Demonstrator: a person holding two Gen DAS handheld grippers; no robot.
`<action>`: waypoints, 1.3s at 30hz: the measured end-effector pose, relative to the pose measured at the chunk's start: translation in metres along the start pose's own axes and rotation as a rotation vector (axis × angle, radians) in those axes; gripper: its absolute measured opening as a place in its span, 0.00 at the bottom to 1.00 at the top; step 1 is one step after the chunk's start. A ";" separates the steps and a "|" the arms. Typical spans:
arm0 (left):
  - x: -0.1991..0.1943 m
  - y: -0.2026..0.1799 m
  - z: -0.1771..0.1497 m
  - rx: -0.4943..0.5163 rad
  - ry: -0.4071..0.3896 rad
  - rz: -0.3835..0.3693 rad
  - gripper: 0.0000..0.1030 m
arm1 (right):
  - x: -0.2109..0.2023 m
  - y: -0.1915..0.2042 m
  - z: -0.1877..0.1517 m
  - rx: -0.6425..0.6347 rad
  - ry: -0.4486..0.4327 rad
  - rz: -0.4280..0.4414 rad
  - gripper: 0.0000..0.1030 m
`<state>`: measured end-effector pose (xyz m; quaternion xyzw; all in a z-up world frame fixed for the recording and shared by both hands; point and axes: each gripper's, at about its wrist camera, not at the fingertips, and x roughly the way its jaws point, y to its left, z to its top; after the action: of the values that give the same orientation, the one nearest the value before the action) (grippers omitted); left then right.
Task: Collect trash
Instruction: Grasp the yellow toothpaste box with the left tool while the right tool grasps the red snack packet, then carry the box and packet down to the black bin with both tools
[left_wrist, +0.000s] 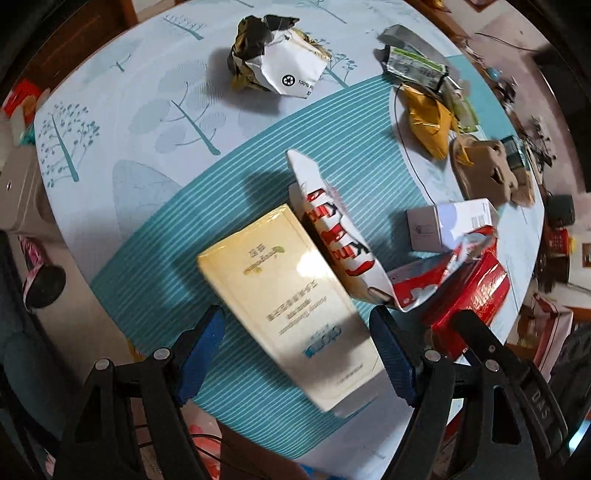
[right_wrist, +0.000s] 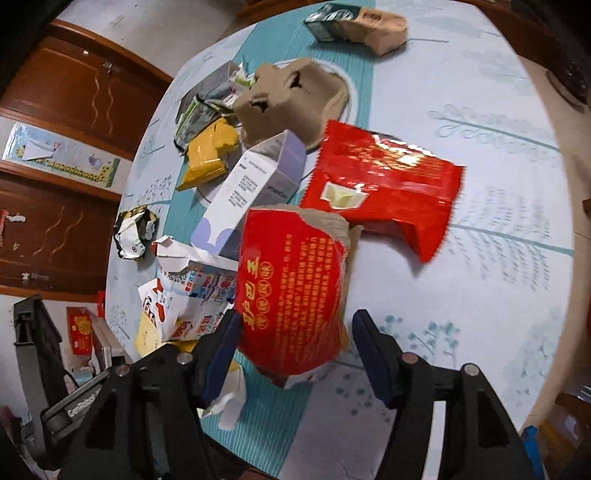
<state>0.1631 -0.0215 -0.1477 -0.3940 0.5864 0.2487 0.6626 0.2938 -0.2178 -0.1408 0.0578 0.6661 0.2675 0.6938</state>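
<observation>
Gathering litter is at the gripping stage: both tongs straddle a box but neither looks clamped yet. From the left wrist camera, the left tongs (left_wrist: 297, 341) stand released, blue pads either side of a pale yellow carton (left_wrist: 286, 295) lying flat on the teal-striped surface (left_wrist: 147, 236); the pads appear clear of its sides. At two o'clock from that carton a torn white-and-red wrapper (left_wrist: 332, 236) leans against it, and a crumpled foil wad (left_wrist: 277, 62) sits far off at twelve o'clock. From the right wrist camera, the right tongs (right_wrist: 291, 354) are also spread, framing a torn red box (right_wrist: 291, 291); the left pad looks close to touching its edge, the right pad stands apart. My judgement is that the next move calls for closing each pair squarely on its box, then lifting without dragging neighbours. Only the right view shows the red foil packet (right_wrist: 384, 181) at one o'clock and the brown pulp tray (right_wrist: 291, 99) at twelve o'clock in full. No bin shows in either view.
</observation>
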 end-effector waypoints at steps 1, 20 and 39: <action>0.003 -0.002 0.000 -0.007 -0.001 0.009 0.76 | 0.002 0.001 0.002 -0.002 0.003 0.003 0.61; 0.015 -0.010 -0.018 0.091 -0.011 0.074 0.55 | 0.015 0.006 0.008 -0.072 0.006 -0.016 0.46; -0.076 0.038 -0.011 0.388 -0.105 -0.023 0.54 | -0.036 0.038 -0.054 -0.054 -0.122 0.081 0.40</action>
<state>0.1123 0.0015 -0.0824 -0.2523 0.5834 0.1437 0.7585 0.2323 -0.2162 -0.0978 0.0822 0.6124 0.3091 0.7229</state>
